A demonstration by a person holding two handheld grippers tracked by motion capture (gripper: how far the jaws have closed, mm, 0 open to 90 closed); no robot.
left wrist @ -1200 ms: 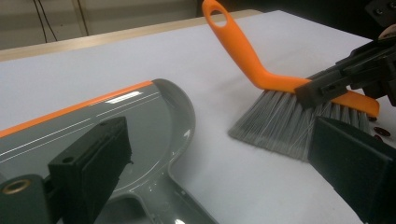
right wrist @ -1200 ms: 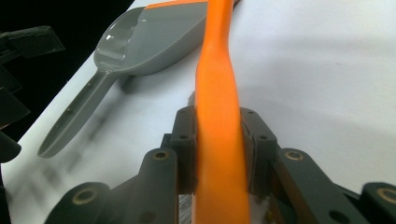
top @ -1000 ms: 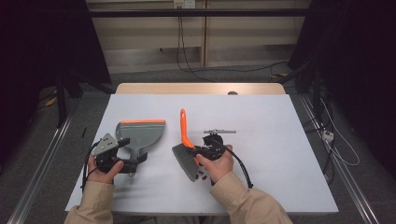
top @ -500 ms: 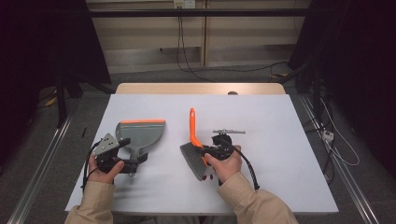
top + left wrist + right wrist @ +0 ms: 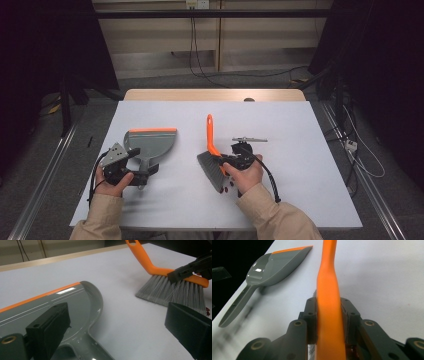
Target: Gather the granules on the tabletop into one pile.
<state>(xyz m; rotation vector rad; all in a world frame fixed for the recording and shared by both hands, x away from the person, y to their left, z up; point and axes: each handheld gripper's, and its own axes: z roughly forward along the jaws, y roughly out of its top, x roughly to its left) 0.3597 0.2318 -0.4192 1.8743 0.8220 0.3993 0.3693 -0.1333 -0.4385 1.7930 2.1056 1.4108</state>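
Note:
A grey dustpan (image 5: 150, 141) with an orange lip lies flat on the white table, left of centre; it is also in the left gripper view (image 5: 62, 307) and the right gripper view (image 5: 274, 265). My left gripper (image 5: 131, 169) sits over the dustpan's handle (image 5: 85, 351), and its jaws stand wide open (image 5: 118, 335) on either side. To the right, my right gripper (image 5: 231, 161) is shut on the orange handle (image 5: 328, 290) of a hand brush (image 5: 212, 136). The brush's grey bristles (image 5: 170, 290) point toward the dustpan and rest on the table.
A thin metal tool (image 5: 249, 140) lies just beyond the right gripper. Small red bits (image 5: 227, 186) lie on the table by the bristles. A wooden strip (image 5: 215, 95) edges the table's far side, with cables on the floor beyond it.
My right gripper has shifted a little to the right, carrying the brush with it. The left gripper and the dustpan have stayed where they were.

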